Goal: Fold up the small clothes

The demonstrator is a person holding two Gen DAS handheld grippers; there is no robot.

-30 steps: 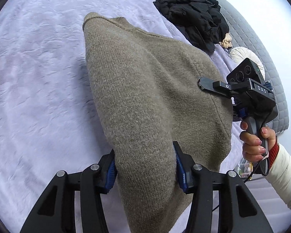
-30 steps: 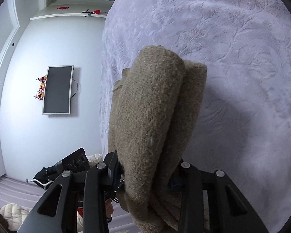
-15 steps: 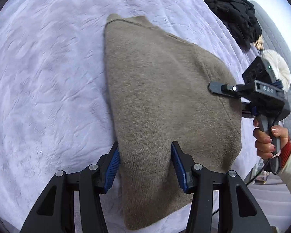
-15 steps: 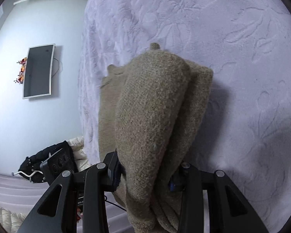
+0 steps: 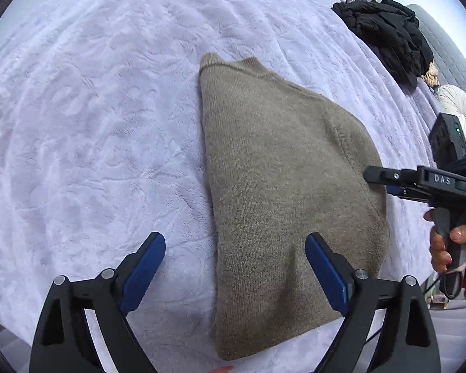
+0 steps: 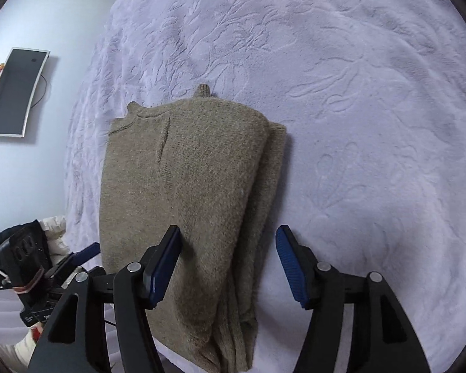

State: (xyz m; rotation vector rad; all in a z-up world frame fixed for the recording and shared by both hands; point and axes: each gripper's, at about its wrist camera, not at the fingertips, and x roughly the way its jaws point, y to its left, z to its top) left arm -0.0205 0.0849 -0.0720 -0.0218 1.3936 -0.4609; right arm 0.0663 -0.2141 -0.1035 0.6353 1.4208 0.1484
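On lavender bed (image 5: 93,108): folded tan sweater (image 5: 279,186) lies flat near bed edge, collar at far end. Black clothes pile (image 5: 385,34) well apart, at far corner. Left tongs (image 5: 235,264) just opened wide, sweater hem between pads, unpinched. Right tongs (image 6: 228,256) also just opened, spread over sweater's layered edge.

The folded brown knitted sweater (image 5: 282,186) lies flat on the lavender embossed bedspread (image 5: 93,124) (its collar at the far end). The left tongs (image 5: 235,267) straddle its near edge, the right tongs (image 6: 228,258) its layered side. A black crumpled garment (image 5: 388,31) lies far behind, well apart.
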